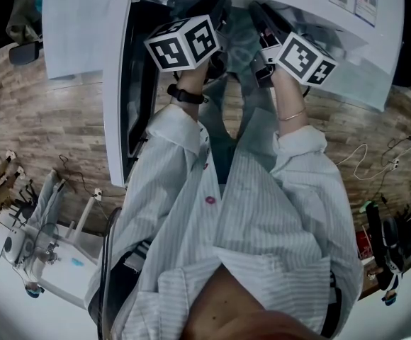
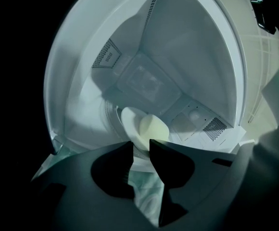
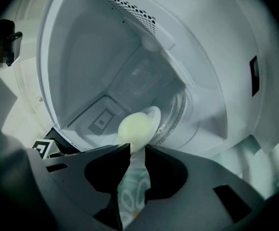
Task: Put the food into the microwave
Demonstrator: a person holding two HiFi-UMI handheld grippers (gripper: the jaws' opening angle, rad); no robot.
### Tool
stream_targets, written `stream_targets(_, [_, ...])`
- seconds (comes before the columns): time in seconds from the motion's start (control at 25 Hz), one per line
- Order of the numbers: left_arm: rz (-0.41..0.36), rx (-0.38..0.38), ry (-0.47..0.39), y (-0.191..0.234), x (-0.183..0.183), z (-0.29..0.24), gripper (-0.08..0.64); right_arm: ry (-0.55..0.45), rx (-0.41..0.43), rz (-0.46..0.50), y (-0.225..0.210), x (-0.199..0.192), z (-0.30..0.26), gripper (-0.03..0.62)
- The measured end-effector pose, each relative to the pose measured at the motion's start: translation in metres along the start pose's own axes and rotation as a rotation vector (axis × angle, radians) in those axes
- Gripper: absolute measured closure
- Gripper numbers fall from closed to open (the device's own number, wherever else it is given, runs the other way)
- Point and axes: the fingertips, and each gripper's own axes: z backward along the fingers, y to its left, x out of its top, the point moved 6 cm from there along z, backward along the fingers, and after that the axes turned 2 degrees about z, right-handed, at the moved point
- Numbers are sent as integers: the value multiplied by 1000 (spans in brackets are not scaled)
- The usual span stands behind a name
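A pale yellow bun [image 2: 155,129] lies on a small white plate [image 2: 129,121] inside the white microwave's cavity [image 2: 144,76], by the glass turntable [image 3: 179,113]. My left gripper [image 2: 140,143] is right at the plate's near rim, and its dark jaws stand apart with a gap between the tips. From the other side, the right gripper [image 3: 137,147] faces the same bun [image 3: 134,129] and plate [image 3: 154,113], also with its jaws apart. No pad visibly presses on the plate. In the head view both grippers [image 1: 223,9] [image 1: 261,16] reach side by side into the microwave's opening.
The microwave door [image 1: 117,91] stands swung open at the left. Vent grilles [image 2: 214,126] show on the cavity walls. The person's striped sleeves [image 1: 262,190] fill the middle of the head view. Equipment [image 1: 42,246] and cables [image 1: 365,158] lie on the wooden floor.
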Motion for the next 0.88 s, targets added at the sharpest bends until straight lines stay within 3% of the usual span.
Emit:
stream_targets(0.44, [-53, 20, -9, 0, -1, 1, 451, 9, -28, 33, 2, -1, 0, 489])
stream_targets(0.88, [-127, 53, 7, 3, -3, 1, 428, 18, -75, 150, 9, 0, -1, 478])
